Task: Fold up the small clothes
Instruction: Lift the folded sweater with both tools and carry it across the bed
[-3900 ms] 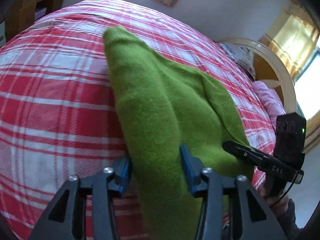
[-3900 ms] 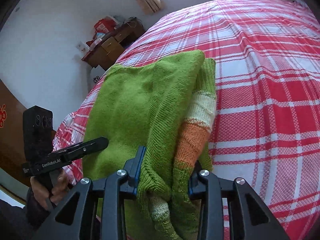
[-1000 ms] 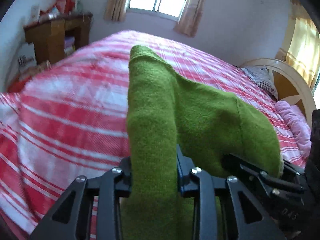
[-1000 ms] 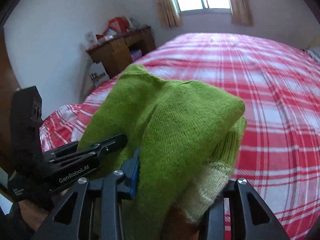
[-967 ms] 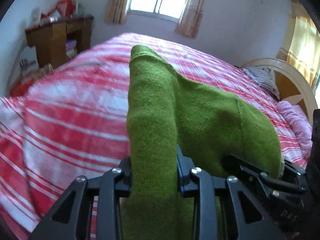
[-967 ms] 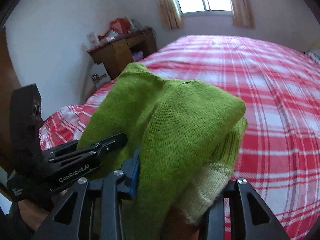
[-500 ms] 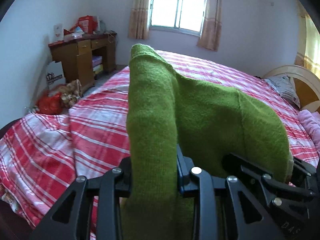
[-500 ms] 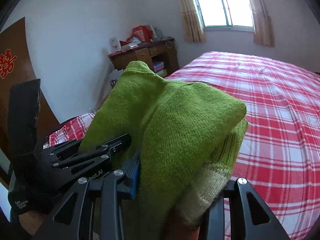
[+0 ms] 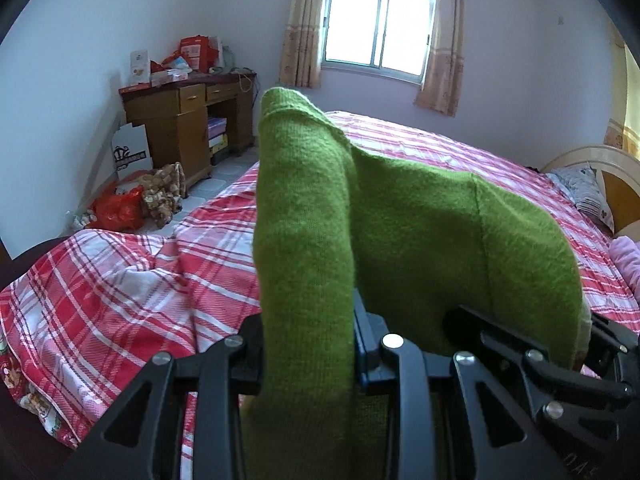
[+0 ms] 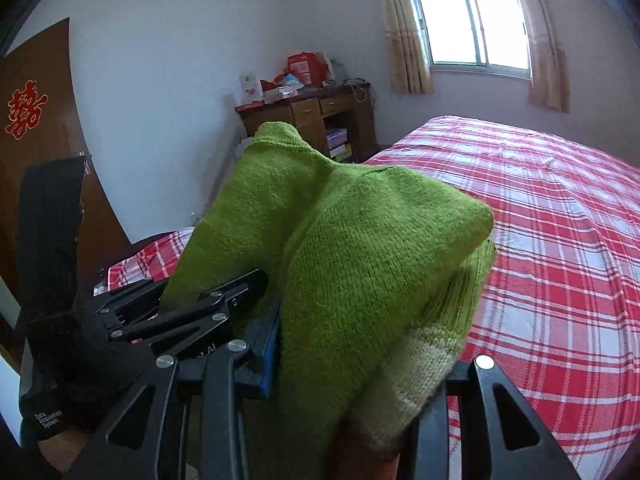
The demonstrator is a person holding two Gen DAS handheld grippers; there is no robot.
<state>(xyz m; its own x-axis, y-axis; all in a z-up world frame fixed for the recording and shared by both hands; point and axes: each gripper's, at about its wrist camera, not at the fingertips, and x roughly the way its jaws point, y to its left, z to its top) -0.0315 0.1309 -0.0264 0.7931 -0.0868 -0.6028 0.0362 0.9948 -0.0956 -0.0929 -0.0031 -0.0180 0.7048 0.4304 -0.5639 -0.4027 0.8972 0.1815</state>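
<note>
The soft green knit sweater [image 9: 400, 240] is held up over the red plaid bed [image 9: 120, 292], pinched by the left gripper [image 9: 308, 344] and the right gripper [image 10: 360, 356] (it looks light and floppy, so holding thick folded edges seems best).

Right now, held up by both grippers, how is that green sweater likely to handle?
Probably floppy: the green sweater drapes in soft folds between the left gripper and right gripper. Likely light, since it holds bunched. The fuzzy knit looks grippy, unlikely to slip from the jaws.
</note>
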